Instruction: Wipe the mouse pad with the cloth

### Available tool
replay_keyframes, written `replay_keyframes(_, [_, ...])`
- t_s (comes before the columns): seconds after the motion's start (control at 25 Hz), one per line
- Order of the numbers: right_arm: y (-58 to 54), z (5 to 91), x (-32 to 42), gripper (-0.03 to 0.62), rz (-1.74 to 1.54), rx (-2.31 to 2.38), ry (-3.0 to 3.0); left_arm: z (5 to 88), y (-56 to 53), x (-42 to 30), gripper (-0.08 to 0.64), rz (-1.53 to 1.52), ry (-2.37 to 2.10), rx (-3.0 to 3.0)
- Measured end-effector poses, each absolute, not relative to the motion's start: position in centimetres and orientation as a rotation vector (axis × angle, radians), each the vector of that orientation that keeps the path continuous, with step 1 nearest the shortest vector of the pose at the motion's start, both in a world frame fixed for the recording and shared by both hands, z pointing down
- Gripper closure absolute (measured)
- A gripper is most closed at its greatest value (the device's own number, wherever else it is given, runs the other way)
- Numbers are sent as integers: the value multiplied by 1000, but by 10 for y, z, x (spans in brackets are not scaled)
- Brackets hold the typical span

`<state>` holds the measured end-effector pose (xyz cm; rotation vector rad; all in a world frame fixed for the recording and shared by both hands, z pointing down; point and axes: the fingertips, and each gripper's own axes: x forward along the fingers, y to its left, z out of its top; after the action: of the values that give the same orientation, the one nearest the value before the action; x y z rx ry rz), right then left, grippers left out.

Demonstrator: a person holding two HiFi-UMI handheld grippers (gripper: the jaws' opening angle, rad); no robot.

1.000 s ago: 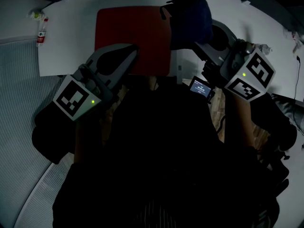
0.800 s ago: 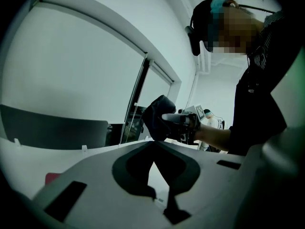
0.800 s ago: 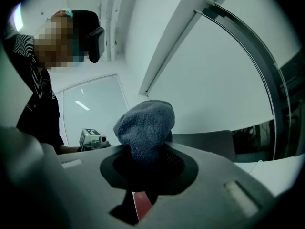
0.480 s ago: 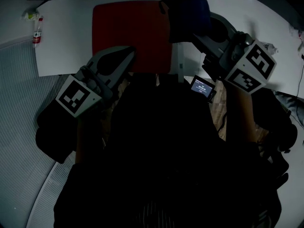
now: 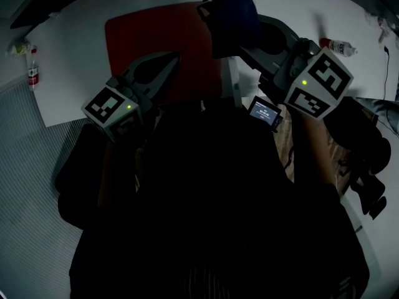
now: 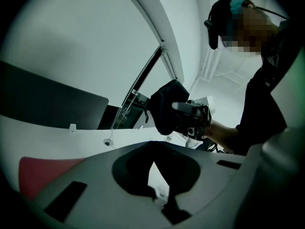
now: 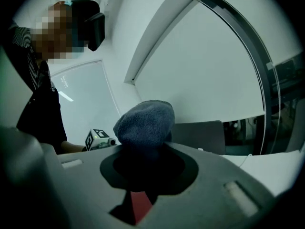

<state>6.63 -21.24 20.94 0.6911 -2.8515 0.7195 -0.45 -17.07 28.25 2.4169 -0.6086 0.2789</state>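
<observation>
The red mouse pad [image 5: 162, 45] lies flat on the white table [image 5: 75, 48]. My right gripper [image 5: 240, 42] is shut on a bunched dark blue cloth [image 5: 232, 14], held over the pad's far right corner. In the right gripper view the cloth [image 7: 145, 123] bulges above the jaws and a strip of the red pad [image 7: 140, 206] shows below. My left gripper [image 5: 173, 57] is shut on nothing, its tips over the pad's near edge. The left gripper view shows the cloth [image 6: 164, 109] and a corner of the pad [image 6: 43, 168].
One small bottle [image 5: 32, 73] lies at the table's left edge and another bottle [image 5: 340, 45] at the right. A small lit screen device [image 5: 263, 112] sits by the table's near edge. A dark monitor [image 6: 47, 104] stands at the back of the table.
The head view has swung, so the pad and both grippers sit a little differently in frame. The cloth stays gripped by the pad's far right corner; the left gripper stays at its near edge.
</observation>
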Motion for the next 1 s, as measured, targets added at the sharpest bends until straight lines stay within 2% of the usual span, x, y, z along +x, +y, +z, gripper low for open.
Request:
replay_keyframes(0.36, [-214,255,53,515,777,679,-2756,312,-183,-12,552,350,-585,2405])
replay_keyframes(0.6, [-210,289,41,515,797,634,-2701,340,-189,-38,552,271,-646,2266])
replay_keyframes(1.0, [-206,333,21,515,830,599,-2601,407,-186,-62,552,403,-669,2195])
